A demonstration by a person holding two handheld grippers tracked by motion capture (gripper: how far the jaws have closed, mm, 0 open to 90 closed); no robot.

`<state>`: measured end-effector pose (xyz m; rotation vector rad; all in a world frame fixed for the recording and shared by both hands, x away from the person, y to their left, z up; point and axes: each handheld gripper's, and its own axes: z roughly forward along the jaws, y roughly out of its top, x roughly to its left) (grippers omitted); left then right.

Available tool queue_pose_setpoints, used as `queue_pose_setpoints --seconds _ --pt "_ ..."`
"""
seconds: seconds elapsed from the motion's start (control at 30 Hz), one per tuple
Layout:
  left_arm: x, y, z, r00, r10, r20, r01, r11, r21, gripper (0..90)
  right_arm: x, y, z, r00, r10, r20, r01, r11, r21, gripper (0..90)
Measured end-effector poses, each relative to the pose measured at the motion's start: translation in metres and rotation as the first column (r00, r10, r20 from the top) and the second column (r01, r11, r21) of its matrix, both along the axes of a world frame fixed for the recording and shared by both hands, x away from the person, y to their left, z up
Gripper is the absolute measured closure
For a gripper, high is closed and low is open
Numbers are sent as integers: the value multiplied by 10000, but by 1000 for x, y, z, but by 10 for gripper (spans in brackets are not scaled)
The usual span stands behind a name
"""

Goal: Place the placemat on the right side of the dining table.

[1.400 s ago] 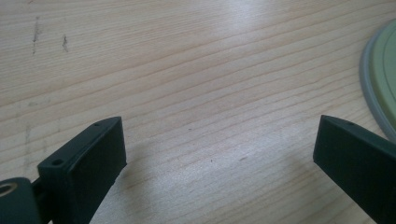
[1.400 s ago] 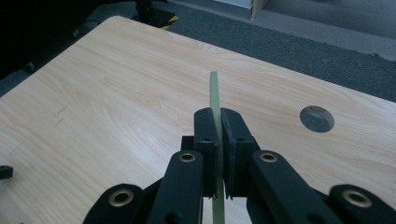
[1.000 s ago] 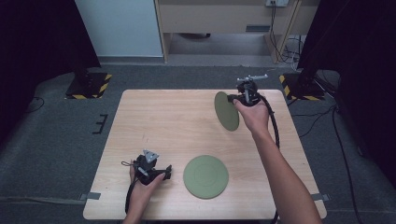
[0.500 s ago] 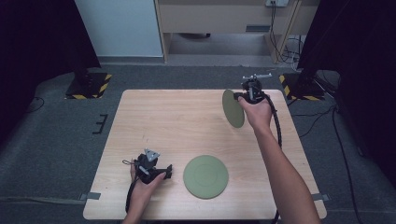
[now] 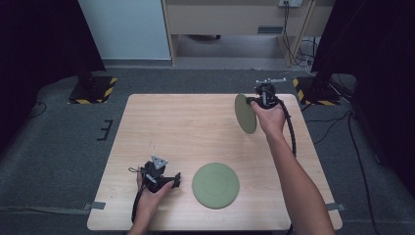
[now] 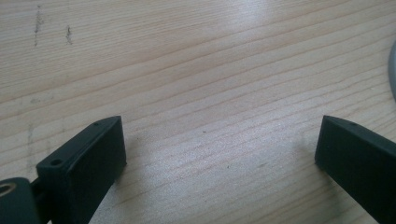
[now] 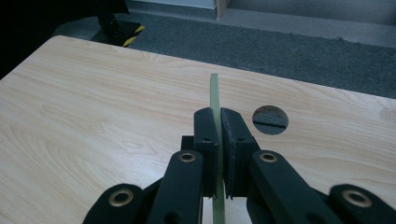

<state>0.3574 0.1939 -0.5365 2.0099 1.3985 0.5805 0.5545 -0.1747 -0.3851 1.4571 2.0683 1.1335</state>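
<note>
— Over the far right of the wooden table [image 5: 195, 127]: right gripper [image 5: 255, 102] pinching a green plate [image 5: 245, 113] by its rim, plate held on edge, tilted, clear of the wood.

— Confirmed from the right gripper view? Jaws pressed onto it?

— Yes: thin green edge [image 7: 215, 116] clamped between both black jaws of that gripper [image 7: 217, 135], running straight up between them. Round hole in the tabletop [image 7: 270, 119] just beyond, to the right.

— And the other plate?

— Second green plate [image 5: 216, 185] lying flat near the front edge, right of centre. Left gripper [image 5: 173, 180] resting on the table just beside it, to its left, not touching. Jaws spread wide, nothing between them but bare wood [image 6: 210, 93]; sliver of a pale rim [image 6: 392, 70] at the far right edge of the left gripper view.

— Progress, then?

— Judging by the layout: pick-up done, one plate lifted and in carry. Left to do, probably: bringing it to a resting place, perhaps onto or beside the flat plate, then releasing. Destination not clear from what shows.

— Held plate relative to the flat one?

— Well apart: held plate at the far right, flat plate at the front.
</note>
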Motion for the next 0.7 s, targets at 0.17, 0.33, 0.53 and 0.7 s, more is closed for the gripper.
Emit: queue_pose_setpoints --seconds 0.17,0.33,0.53,0.7 --pt "0 0 0 10000 5 -1 -5 10000 4 12 0 -3 -4 10000 -37 -42 37 10000 40 860" --pt "0 0 0 10000 5 -1 -5 10000 4 11 0 -5 -6 9999 -130 -56 130 9999 77 860" --pt "0 0 0 10000 5 -5 -5 10000 0 12 1 -9 -13 9998 -175 -114 176 9998 72 860" --pt "1 0 0 10000 9 0 -9 10000 7 11 3 -10 -13 9996 -244 -109 245 9996 104 860"
